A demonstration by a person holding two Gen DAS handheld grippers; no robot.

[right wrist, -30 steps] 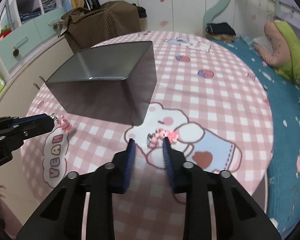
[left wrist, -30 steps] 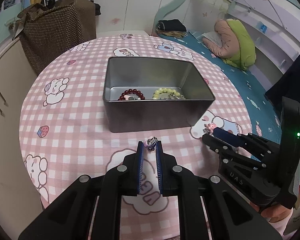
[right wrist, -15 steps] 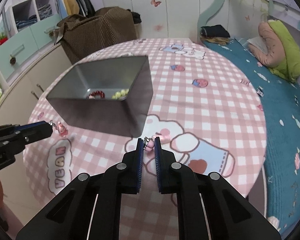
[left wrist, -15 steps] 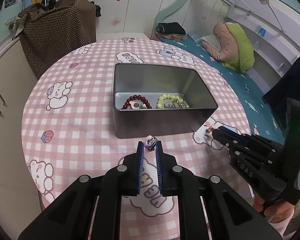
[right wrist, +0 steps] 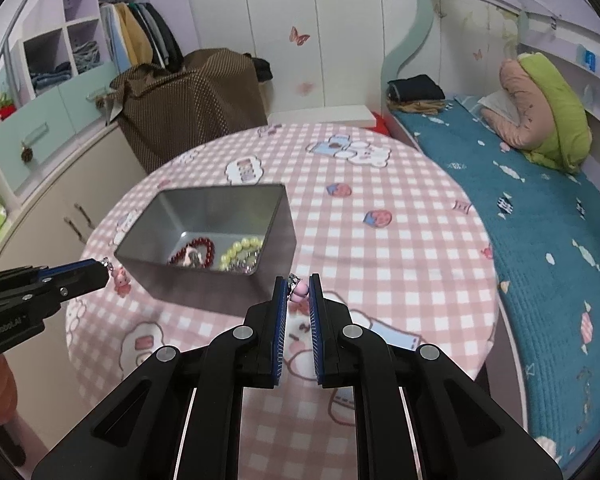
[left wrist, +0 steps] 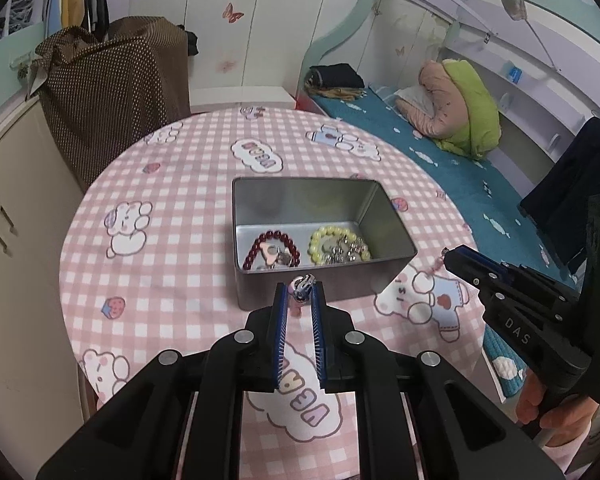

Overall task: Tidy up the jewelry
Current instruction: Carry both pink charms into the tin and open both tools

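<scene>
Pink charms sit pinched at my fingertips: left gripper (left wrist: 301, 292) nipping one earring (left wrist: 302, 287), right gripper (right wrist: 298, 288) another (right wrist: 299, 290), jaws nearly closed, above the tabletop (left wrist: 172, 280) beside the tin (left wrist: 260, 284).

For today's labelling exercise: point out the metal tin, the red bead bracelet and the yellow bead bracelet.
metal tin (left wrist: 396, 236), left wrist view, right rim.
red bead bracelet (left wrist: 274, 235), left wrist view, top beads.
yellow bead bracelet (left wrist: 326, 233), left wrist view, top beads.

A child's bedroom at home: beside the round table (right wrist: 400, 240) with its pink checked bear cloth runs a bed (right wrist: 540, 216) with a teal candy-print cover, behind the table white wardrobe doors (right wrist: 320, 32) carry butterfly stickers, and left of it clothes (right wrist: 144, 36) hang.
</scene>
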